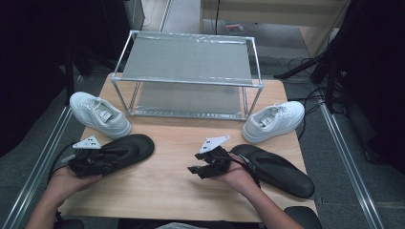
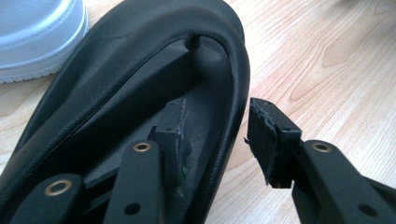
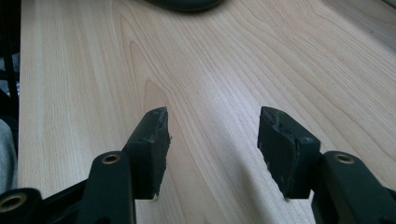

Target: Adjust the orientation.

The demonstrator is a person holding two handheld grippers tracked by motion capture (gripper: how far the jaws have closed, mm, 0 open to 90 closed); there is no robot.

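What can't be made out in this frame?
- High view: left gripper jaw tips blend into the black slipper; grip unreadable.
- Left gripper view: slipper heel cut by the bottom edge.
- High view: shoe rack lower shelf partly hidden by the upper shelf.

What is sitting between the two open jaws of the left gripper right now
In the left gripper view, the side edge of the left black slipper lies between the jaws of the left gripper: one jaw inside the slipper, the other outside over the table, not yet pressing.
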